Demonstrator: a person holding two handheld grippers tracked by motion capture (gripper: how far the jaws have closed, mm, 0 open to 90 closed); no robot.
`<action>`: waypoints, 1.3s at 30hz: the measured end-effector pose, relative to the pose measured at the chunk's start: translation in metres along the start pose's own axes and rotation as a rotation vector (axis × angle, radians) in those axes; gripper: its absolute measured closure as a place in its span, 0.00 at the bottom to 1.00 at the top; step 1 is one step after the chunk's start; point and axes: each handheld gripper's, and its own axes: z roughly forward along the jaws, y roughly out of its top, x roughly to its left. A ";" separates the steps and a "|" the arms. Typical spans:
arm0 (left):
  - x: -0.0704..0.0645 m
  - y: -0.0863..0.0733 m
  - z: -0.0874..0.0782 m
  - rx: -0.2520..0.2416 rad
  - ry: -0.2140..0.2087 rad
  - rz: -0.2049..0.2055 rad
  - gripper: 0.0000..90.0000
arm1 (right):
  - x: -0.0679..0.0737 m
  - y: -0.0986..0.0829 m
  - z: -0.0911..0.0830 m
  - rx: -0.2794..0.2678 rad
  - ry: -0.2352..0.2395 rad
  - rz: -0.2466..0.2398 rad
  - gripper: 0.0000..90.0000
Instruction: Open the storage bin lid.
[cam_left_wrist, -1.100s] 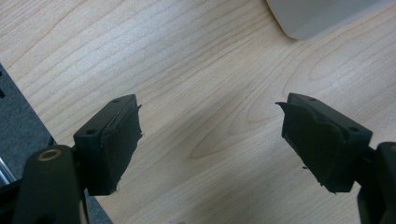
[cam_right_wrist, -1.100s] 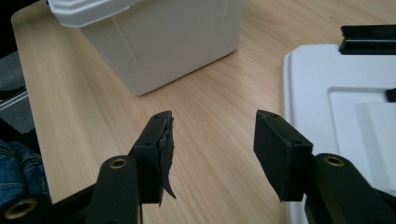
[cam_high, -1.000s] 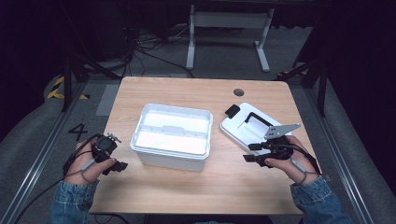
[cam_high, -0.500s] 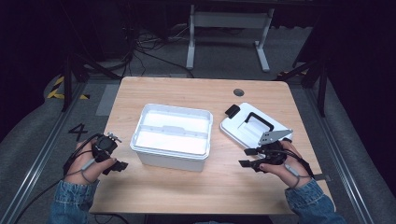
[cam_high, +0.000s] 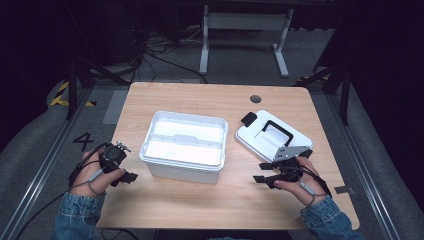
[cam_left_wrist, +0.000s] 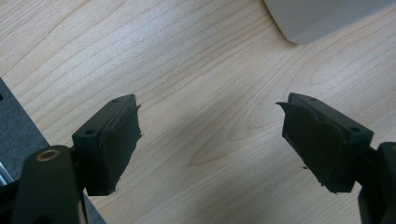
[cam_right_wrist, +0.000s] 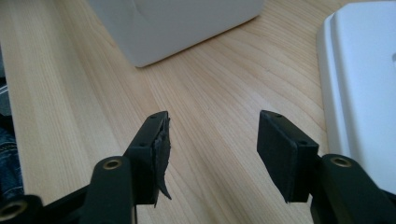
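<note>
An open white plastic bin (cam_high: 182, 145) stands in the middle of the wooden table (cam_high: 200, 102). Its white lid (cam_high: 265, 137), with a black handle and a black latch, lies flat to the right of it. My left gripper (cam_high: 127, 176) rests low at the table's left front, jaws open over bare wood, pointing toward the bin. In the left gripper view the left gripper (cam_left_wrist: 210, 116) holds nothing and the bin's corner (cam_left_wrist: 322, 18) is at the top. My right gripper (cam_high: 261, 171) is open just in front of the lid. In the right gripper view the right gripper (cam_right_wrist: 212, 126) is empty, between the bin (cam_right_wrist: 177, 23) and the lid (cam_right_wrist: 364, 93).
A round cable hole (cam_high: 255, 99) sits in the table's far edge. Beyond the table are a white stand (cam_high: 245, 30) and floor cables. A metal rail (cam_high: 45, 165) runs along the floor on the left.
My right gripper has drawn back from the lid's near edge toward the person, ending lower over bare wood. The left gripper has stayed put.
</note>
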 end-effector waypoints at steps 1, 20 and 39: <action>0.000 0.000 0.000 0.000 -0.002 -0.001 0.22 | 0.000 -0.001 0.001 -0.001 0.000 0.000 0.50; -0.001 -0.001 0.001 0.000 -0.011 -0.016 0.22 | 0.005 -0.018 0.026 0.019 -0.019 -0.024 0.50; -0.001 0.000 0.001 -0.005 -0.010 -0.010 0.22 | 0.003 -0.023 0.034 -0.029 -0.099 -0.040 0.50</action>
